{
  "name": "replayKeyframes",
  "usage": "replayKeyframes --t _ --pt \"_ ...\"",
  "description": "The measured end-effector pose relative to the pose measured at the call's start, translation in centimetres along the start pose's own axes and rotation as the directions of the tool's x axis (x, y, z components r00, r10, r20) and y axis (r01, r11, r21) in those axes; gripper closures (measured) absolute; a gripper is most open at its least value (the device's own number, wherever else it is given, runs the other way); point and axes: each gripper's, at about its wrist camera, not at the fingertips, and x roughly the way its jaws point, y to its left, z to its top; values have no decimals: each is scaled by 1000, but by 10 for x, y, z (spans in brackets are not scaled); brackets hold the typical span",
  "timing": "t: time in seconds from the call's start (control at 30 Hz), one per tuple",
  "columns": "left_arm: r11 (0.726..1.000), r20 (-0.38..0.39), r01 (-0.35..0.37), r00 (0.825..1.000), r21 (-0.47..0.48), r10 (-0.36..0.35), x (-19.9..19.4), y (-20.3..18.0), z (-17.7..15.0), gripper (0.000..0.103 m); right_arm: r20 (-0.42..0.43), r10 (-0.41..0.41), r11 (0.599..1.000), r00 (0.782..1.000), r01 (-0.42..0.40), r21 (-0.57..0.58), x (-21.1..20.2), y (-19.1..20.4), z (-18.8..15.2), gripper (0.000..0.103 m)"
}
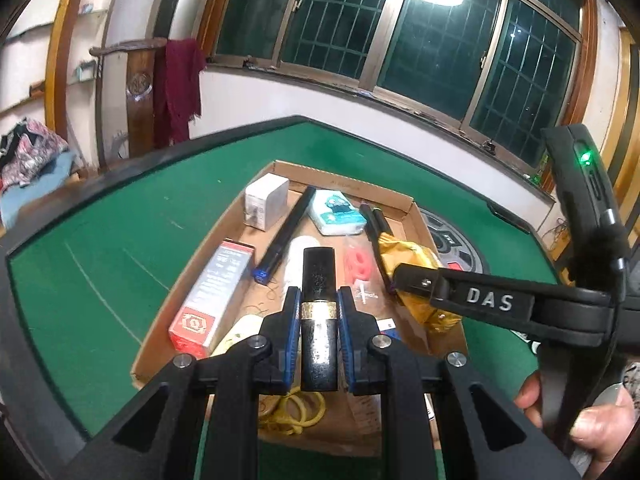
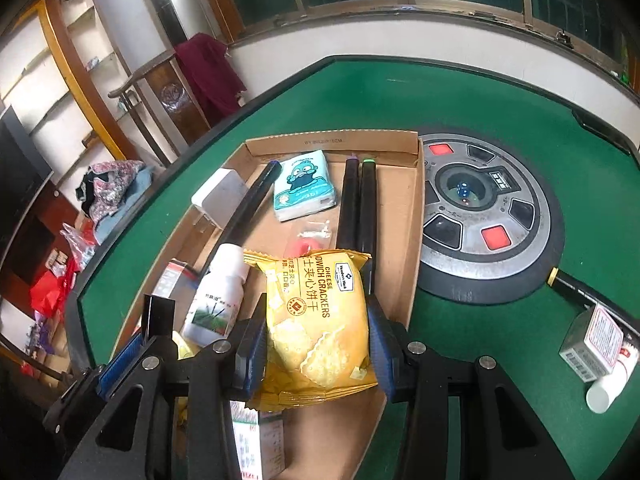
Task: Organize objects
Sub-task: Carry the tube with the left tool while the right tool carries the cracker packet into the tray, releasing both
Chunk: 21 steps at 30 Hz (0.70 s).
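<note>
My left gripper (image 1: 319, 294) is shut on a black tube with a gold band (image 1: 319, 320), held over the near half of a shallow cardboard tray (image 1: 348, 184). In the right wrist view, my right gripper (image 2: 318, 308) is shut on a yellow packet of cheese crackers (image 2: 320, 320), above the tray's (image 2: 332, 142) near right part. That same packet (image 1: 404, 256) shows in the left wrist view, at the tip of the right gripper's finger. The black tube (image 2: 158, 316) pokes up at the lower left of the right wrist view.
In the tray lie a red-white box (image 1: 212, 292), a white charger (image 1: 266, 200), a tissue pack (image 2: 304, 184), black markers (image 2: 360, 208), a white bottle (image 2: 218, 300) and yellow rubber bands (image 1: 296, 408). A round dice console (image 2: 480, 216) sits right of it. Farther right are a small box (image 2: 592, 344) and a white bottle (image 2: 608, 388).
</note>
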Motion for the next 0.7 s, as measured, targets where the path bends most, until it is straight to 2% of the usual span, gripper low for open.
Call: replayKeyframes --t 0.1,0.27,0.37,0.5,0.7 --pt "1000 -13 5 1000 21 -4 5 -5 2 86 1 -50 998 999 50 -45 9 8 3 55" --pt "999 -79 25 997 21 -23 21 -6 4 86 -38 -55 996 998 53 -68 29 10 8 55" --pt "999 -83 23 996 30 -20 23 -6 6 86 -31 -72 993 997 68 -96 32 15 9 55" --pt "1000 -82 16 997 27 -14 26 -2 10 86 -38 -61 994 997 57 -98 33 15 12 55" --pt "999 -77 50 996 8 -49 27 -1 11 86 -52 -29 997 998 25 -66 31 7 13 53"
